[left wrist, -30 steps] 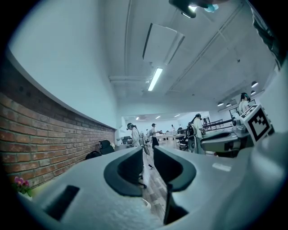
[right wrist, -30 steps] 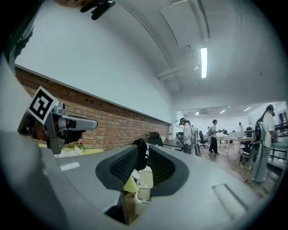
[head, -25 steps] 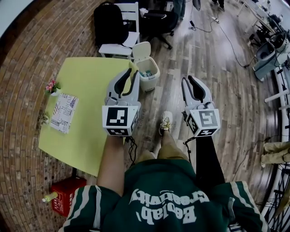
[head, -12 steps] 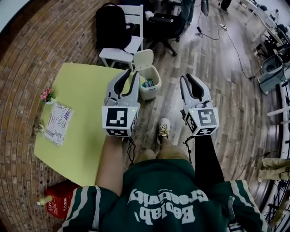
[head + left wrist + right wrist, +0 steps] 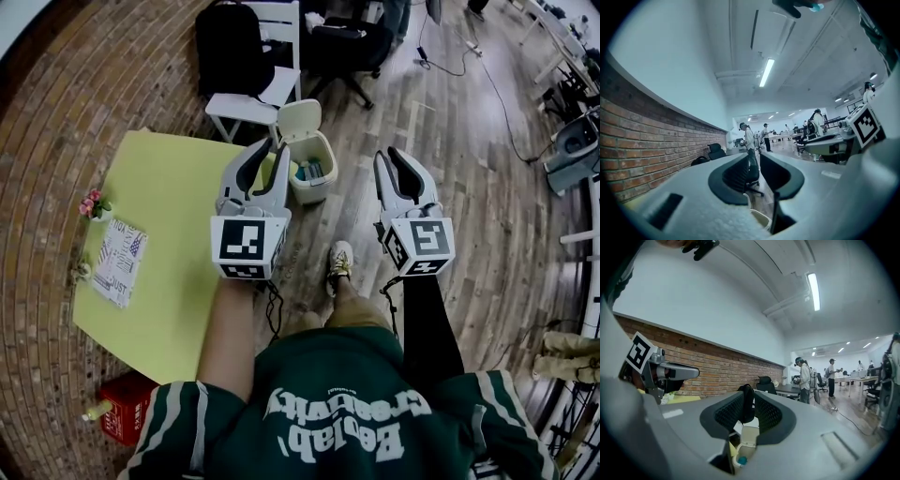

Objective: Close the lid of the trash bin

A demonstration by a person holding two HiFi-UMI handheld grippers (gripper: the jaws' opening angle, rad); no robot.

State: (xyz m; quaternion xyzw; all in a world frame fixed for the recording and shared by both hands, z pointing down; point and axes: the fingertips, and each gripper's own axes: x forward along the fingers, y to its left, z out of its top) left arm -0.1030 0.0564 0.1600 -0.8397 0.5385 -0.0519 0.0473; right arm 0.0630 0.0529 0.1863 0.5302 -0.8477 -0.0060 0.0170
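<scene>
trash bin point(image 5: 311, 192) — lid point(image 5: 293, 117) upright, far side | left gripper point(image 5: 270, 150), right gripper point(image 5: 387, 157) — jaws parted, empty

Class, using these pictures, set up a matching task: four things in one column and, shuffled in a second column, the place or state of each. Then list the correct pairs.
Things:
1 trash bin lid
2 black backpack
3 red box
4 printed sheet

Places or states:
A on the brick floor
B lying on the yellow table
C raised open
D on the white chair

Pairs: 1-C; 2-D; 3-A; 4-B
</scene>
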